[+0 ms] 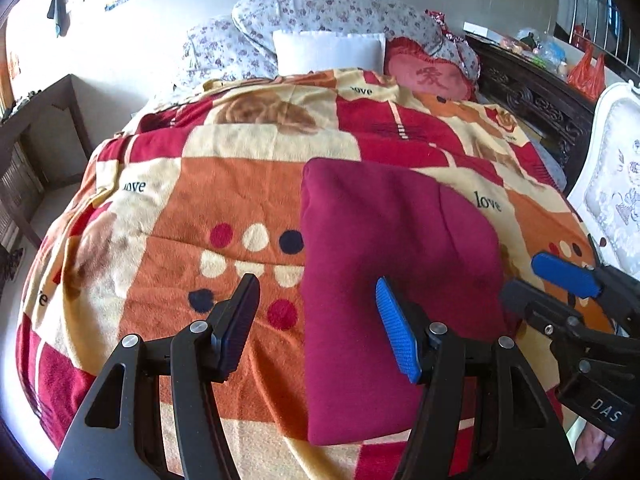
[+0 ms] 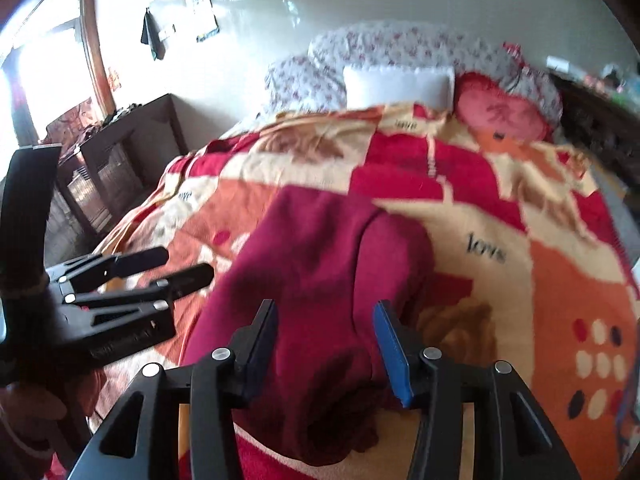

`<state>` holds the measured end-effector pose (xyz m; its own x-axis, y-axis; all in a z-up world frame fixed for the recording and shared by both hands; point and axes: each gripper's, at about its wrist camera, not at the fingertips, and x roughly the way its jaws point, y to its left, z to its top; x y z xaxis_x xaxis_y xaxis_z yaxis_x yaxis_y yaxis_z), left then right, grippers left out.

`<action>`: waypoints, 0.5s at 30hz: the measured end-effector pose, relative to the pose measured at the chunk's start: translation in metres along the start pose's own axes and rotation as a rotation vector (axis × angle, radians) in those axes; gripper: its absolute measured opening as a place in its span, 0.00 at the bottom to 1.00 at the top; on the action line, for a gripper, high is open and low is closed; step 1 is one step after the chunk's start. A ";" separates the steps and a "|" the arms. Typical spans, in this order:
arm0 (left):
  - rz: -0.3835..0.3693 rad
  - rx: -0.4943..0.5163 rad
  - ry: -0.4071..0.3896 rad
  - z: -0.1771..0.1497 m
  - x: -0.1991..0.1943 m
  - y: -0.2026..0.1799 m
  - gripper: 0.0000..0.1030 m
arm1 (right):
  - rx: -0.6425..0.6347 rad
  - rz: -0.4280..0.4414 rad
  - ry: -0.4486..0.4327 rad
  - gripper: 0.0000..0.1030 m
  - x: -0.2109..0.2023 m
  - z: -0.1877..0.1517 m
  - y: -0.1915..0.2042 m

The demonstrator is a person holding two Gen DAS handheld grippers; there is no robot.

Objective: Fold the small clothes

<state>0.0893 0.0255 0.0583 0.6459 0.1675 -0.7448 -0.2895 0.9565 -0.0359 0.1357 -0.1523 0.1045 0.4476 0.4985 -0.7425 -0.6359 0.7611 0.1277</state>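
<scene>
Lay folded, maroon garment (image 1: pixel 396 280) on patterned blanket (image 1: pixel 168 216), with left gripper (image 1: pixel 318 328) and right gripper (image 2: pixel 325 344) spread wide, gripping nothing.

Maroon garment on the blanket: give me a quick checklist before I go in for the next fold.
1. Left gripper open and holding nothing: ok.
2. Right gripper open and holding nothing: ok.
3. Maroon garment lying flat on the patterned blanket: ok in the left wrist view, already folded to a rough rectangle with one flap across it.
4. Near edge neat: not ok, bunched and creased in the right wrist view.
5. Grippers apart from each other: ok, one at each side of the garment.
6. Nothing lying on the garment: ok.
</scene>
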 end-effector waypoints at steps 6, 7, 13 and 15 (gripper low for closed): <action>-0.004 -0.023 0.004 -0.001 -0.005 0.001 0.59 | 0.045 -0.048 0.001 0.47 -0.007 0.006 0.003; -0.001 -0.028 0.000 -0.001 -0.006 0.002 0.59 | 0.057 -0.056 0.007 0.47 -0.006 0.005 0.001; -0.005 -0.038 0.017 -0.002 -0.006 0.004 0.59 | 0.094 -0.070 0.032 0.47 -0.003 0.002 -0.003; -0.003 -0.034 0.021 -0.002 -0.006 0.003 0.59 | 0.096 -0.074 0.034 0.50 -0.002 0.001 -0.003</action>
<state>0.0827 0.0268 0.0612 0.6321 0.1588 -0.7584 -0.3115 0.9483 -0.0611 0.1374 -0.1558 0.1064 0.4686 0.4263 -0.7738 -0.5383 0.8323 0.1325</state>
